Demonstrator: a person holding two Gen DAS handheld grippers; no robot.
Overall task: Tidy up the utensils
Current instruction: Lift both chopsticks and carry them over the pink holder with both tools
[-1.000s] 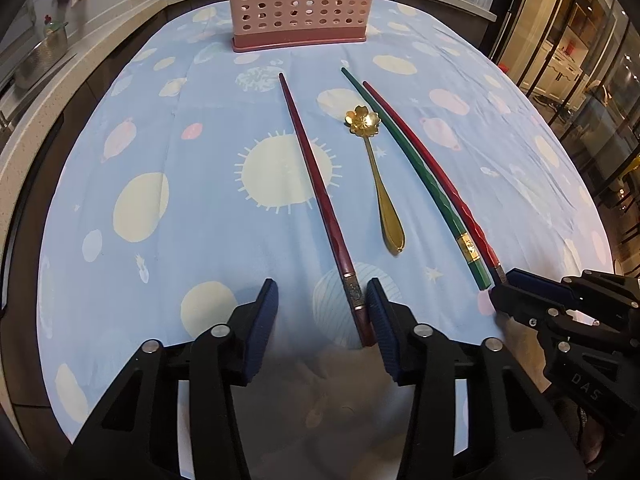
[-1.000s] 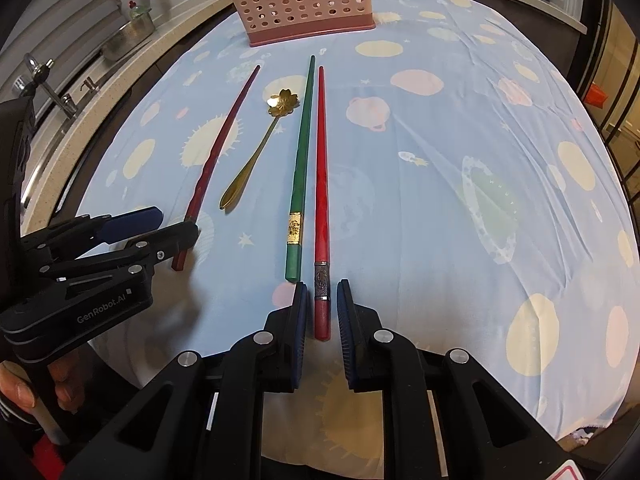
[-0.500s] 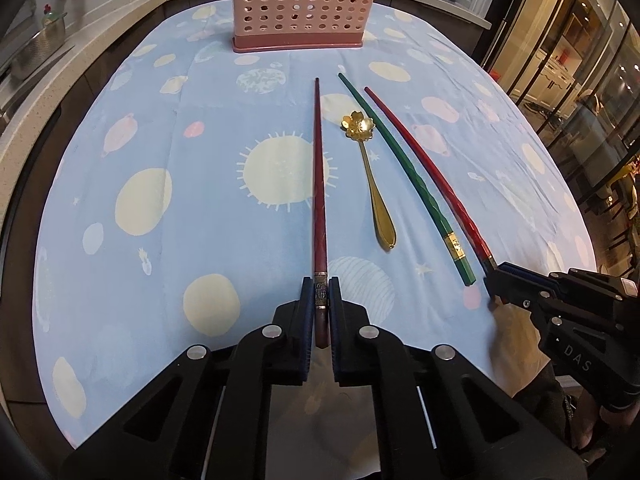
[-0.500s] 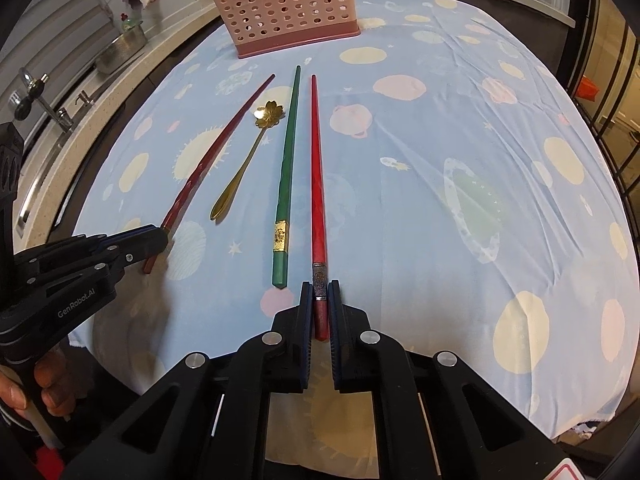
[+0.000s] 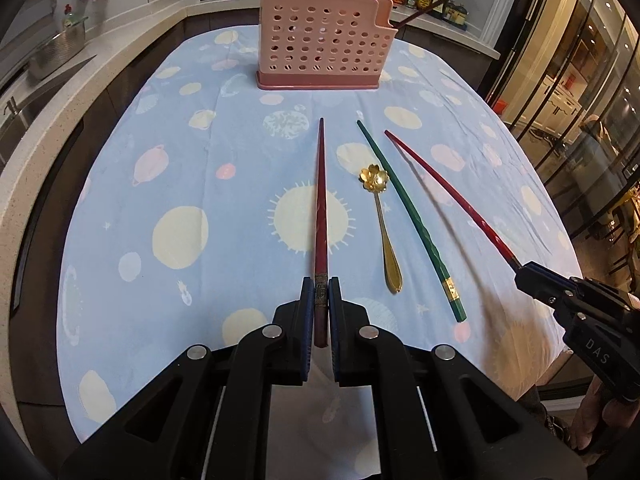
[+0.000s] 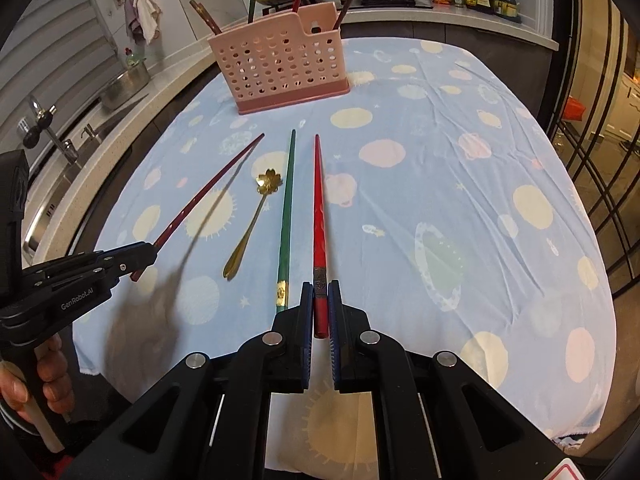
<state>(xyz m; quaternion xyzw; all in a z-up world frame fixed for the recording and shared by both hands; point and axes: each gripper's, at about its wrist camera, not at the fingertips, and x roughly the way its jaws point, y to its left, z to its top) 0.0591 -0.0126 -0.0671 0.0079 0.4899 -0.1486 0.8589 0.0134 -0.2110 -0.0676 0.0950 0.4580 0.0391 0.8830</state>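
A pink plastic utensil holder (image 5: 320, 36) with rows of round holes stands upright at the far end of the tabletop (image 5: 168, 184), on a darker pink base. Several chopsticks already stand in it, leaning out over the rim at different angles; from the right wrist view a green one and a few dark red or brown ones show above the top edge (image 6: 276, 40).

The tabletop is covered with a light blue cloth printed with pale yellow suns, planets and pink dots, slightly wrinkled on the right side. Lying flat on it are a slim gold metal spoon (image 5: 382, 232) with a flower-shaped bowl and a long green chopstick (image 5: 412, 224) with a gold band near its thick end, just beside each other and not touching.

The left claw (image 5: 321, 304) is closed narrowly on the thick end of a dark red chopstick (image 5: 320, 204), which is tapered, with a metal band at the grip; its thin tip points toward the holder. In the right wrist view this chopstick casts a shadow apart from itself on the cloth.

The right claw (image 6: 320, 304) is likewise clamped on the thick end of a bright red chopstick (image 6: 319, 204), glossy and tapered, its tip aimed toward the holder and running alongside the green one.
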